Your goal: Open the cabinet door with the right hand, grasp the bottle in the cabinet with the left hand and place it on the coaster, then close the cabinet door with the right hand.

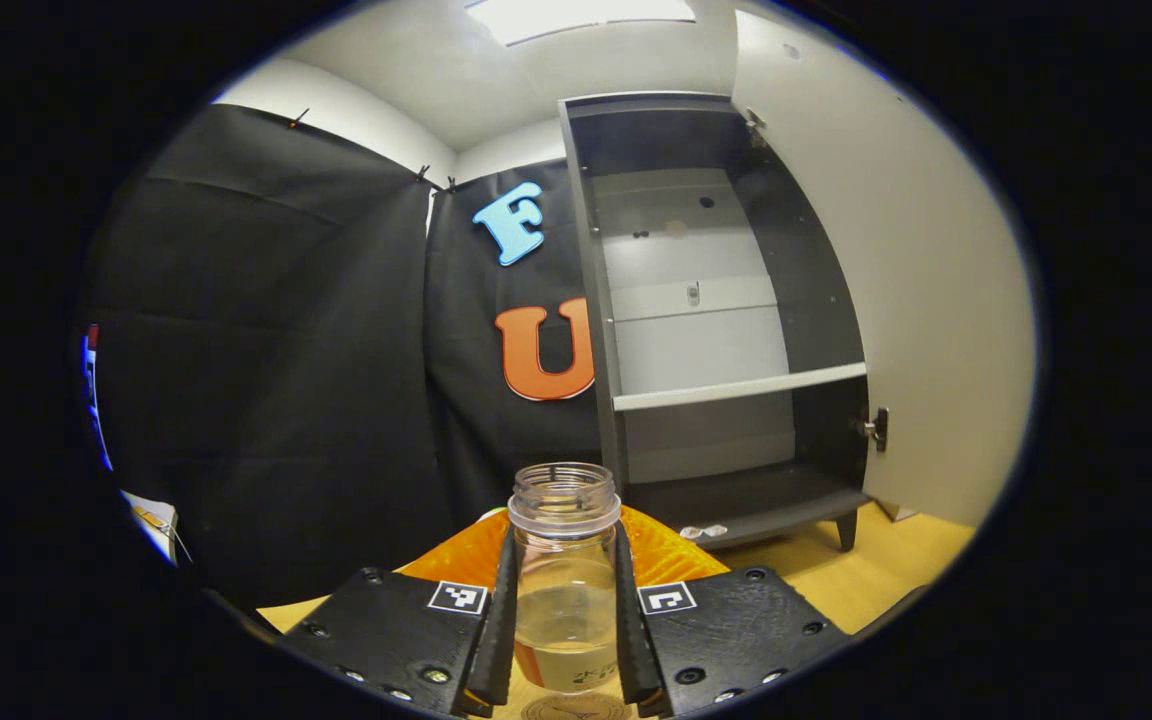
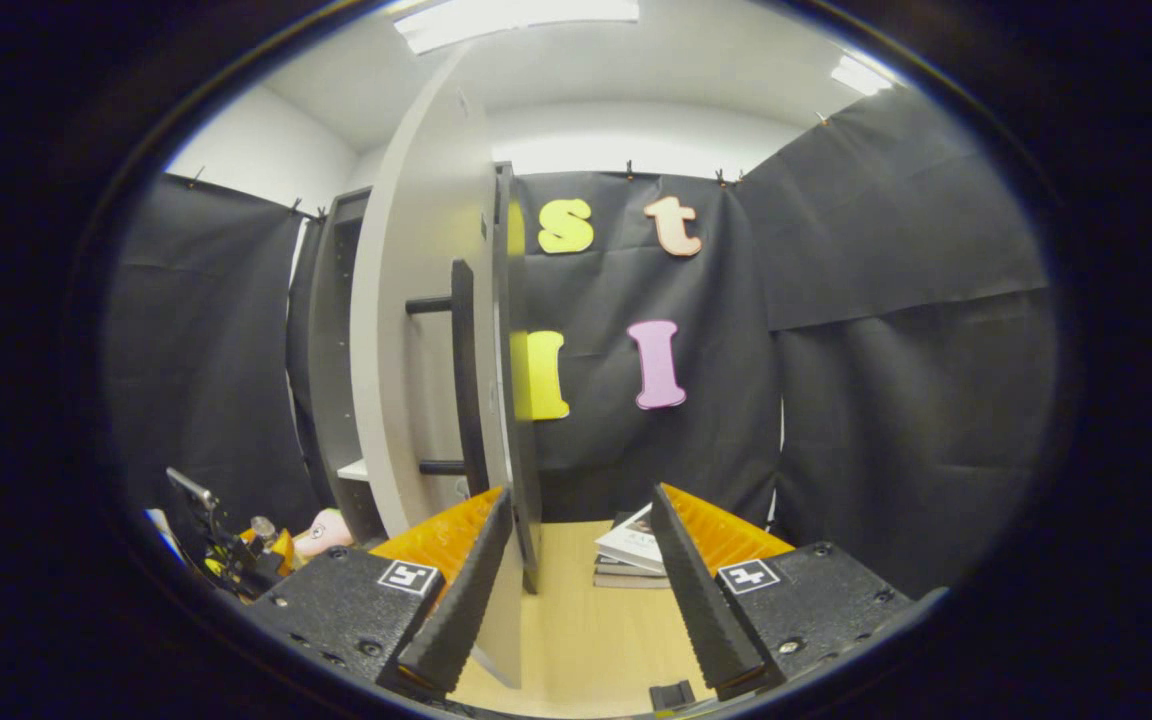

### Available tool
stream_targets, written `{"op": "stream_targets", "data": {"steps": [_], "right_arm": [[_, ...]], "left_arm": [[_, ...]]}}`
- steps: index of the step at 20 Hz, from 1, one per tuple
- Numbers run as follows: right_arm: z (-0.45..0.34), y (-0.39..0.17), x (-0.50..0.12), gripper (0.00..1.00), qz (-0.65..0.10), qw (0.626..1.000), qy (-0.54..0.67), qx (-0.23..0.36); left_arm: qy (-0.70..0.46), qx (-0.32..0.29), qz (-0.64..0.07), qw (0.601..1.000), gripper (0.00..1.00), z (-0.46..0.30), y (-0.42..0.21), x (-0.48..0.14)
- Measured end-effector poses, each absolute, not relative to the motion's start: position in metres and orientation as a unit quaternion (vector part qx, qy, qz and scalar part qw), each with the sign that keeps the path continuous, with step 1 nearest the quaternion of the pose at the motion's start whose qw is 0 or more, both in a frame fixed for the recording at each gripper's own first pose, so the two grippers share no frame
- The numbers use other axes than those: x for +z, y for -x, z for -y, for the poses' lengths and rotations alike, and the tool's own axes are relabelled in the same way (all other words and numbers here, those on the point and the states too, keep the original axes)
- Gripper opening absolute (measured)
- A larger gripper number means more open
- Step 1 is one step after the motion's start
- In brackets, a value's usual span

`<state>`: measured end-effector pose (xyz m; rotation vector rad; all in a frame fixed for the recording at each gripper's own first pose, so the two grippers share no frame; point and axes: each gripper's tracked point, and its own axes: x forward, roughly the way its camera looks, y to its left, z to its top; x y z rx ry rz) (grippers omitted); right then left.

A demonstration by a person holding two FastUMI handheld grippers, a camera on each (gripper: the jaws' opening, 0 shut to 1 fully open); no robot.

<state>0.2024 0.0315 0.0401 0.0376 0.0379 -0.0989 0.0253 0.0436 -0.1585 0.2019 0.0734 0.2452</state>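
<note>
Left tongs (image 1: 564, 610) clamping bottle (image 1: 564, 575) — upright, over coaster (image 1: 576, 708)

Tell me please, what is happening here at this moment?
A person works with two handheld grippers. The left gripper has its fingers closed on a clear bottle with no cap, just above a round coaster on the wooden table. The cabinet stands open, and the right gripper, open, waits near the door and its dark handle.
</note>
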Motion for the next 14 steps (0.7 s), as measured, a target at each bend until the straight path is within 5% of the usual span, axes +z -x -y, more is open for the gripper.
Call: {"op": "stream_targets", "data": {"steps": [14], "right_arm": [[-0.03, -0.189, 0.051, 0.87, -0.024, 0.994, 0.018, -0.104]], "left_arm": [[-0.057, 0.153, -0.056, 0.985, 0.4, -0.061, -0.002, -0.232]]}}
